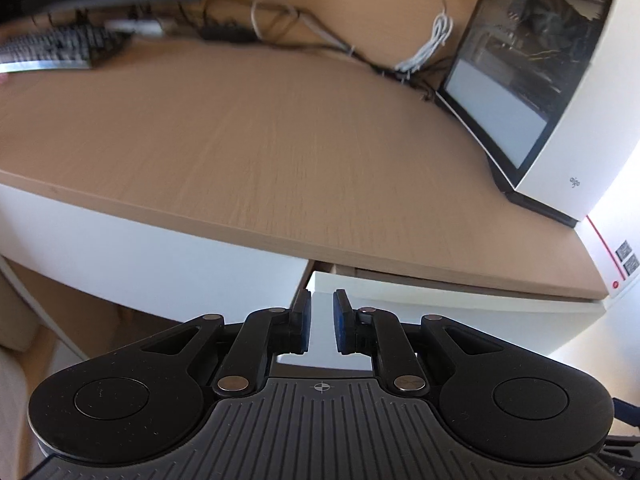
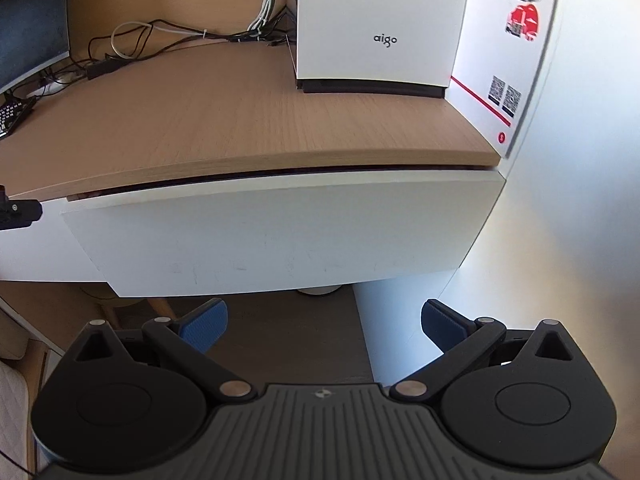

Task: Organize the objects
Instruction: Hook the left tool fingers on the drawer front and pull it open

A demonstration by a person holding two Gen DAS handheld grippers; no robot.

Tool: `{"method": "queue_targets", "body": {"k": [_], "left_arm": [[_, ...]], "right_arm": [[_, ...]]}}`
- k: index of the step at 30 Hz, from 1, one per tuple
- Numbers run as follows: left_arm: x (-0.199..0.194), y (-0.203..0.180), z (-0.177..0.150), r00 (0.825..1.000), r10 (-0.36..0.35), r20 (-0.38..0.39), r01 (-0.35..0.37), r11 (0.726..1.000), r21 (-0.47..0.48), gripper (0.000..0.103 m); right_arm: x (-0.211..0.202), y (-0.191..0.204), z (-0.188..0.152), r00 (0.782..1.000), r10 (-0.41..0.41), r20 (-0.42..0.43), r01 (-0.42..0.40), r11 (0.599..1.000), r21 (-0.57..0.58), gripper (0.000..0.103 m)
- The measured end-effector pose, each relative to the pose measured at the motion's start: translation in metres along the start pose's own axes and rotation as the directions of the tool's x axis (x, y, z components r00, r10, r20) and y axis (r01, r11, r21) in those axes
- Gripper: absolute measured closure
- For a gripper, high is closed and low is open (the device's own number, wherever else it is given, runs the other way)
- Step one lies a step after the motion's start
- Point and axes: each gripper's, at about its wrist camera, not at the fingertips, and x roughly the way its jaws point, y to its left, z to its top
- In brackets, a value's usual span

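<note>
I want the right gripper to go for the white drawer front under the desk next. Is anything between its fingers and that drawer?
Nothing visible. The right gripper is open and empty, and only open space over the floor lies between it and the white drawer front, which stands slightly ajar under the desktop.

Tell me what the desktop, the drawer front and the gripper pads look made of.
Desktop: wood or wood-look laminate, matte, with visible grain. Drawer front: white painted or laminated board, smooth, faintly scuffed. Pads: blue rubbery material with a fine textured face, probably.
</note>
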Motion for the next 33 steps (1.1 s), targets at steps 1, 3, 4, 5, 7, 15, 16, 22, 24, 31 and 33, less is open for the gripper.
{"method": "queue_targets", "body": {"k": [1, 3, 4, 5, 7, 15, 16, 22, 24, 31, 33], "left_arm": [[0.006, 0.003, 0.003, 1.000, -0.012, -0.010, 0.012, 1.000, -0.006, 0.090], [0.015, 0.008, 0.006, 1.000, -0.022, -0.010, 0.022, 1.000, -0.012, 0.090], [0.019, 0.011, 0.008, 1.000, -0.025, -0.004, 0.025, 0.999, -0.021, 0.090], [0.021, 0.013, 0.008, 1.000, -0.024, 0.004, 0.024, 0.999, -0.033, 0.090], [0.026, 0.015, 0.007, 1.000, -0.022, -0.009, 0.021, 0.999, -0.050, 0.089], [0.038, 0.013, 0.011, 0.995, -0.084, -0.049, 0.081, 0.994, -0.067, 0.072], [0.039, 0.012, 0.012, 0.995, -0.080, -0.053, 0.077, 0.995, -0.064, 0.069], [0.040, 0.001, 0.011, 0.997, -0.043, -0.059, 0.040, 0.998, -0.047, 0.059], [0.043, -0.004, 0.012, 0.997, -0.033, -0.068, 0.031, 0.999, -0.036, 0.054], [0.048, -0.002, 0.015, 0.997, -0.017, -0.077, 0.010, 0.996, -0.086, 0.053], [0.049, 0.000, 0.015, 0.997, -0.017, -0.077, 0.009, 0.994, -0.104, 0.051]], "right_arm": [[0.000, 0.005, 0.003, 1.000, -0.012, -0.003, 0.012, 1.000, -0.007, 0.000], [0.000, 0.013, 0.008, 0.999, -0.033, -0.001, 0.033, 0.999, -0.016, 0.000], [0.001, 0.016, 0.009, 0.999, -0.042, -0.002, 0.042, 0.999, -0.018, 0.000], [0.001, 0.018, 0.010, 0.999, -0.049, -0.005, 0.049, 0.999, -0.018, 0.000], [0.001, 0.021, 0.010, 0.998, -0.064, -0.017, 0.063, 0.998, -0.027, 0.000], [0.012, 0.016, 0.017, 0.997, -0.071, -0.042, 0.069, 0.997, -0.041, 0.000], [0.015, 0.016, 0.019, 0.997, -0.062, -0.041, 0.060, 0.997, -0.044, 0.000], [0.041, 0.013, 0.041, 0.999, 0.009, -0.034, -0.012, 0.996, -0.085, 0.000], [0.045, 0.012, 0.050, 0.999, 0.032, -0.021, -0.034, 0.995, -0.097, 0.000], [0.063, 0.014, 0.078, 0.994, 0.104, 0.028, -0.099, 0.987, -0.124, 0.000], [0.069, 0.016, 0.083, 0.991, 0.126, 0.040, -0.121, 0.986, -0.116, 0.000]]}}
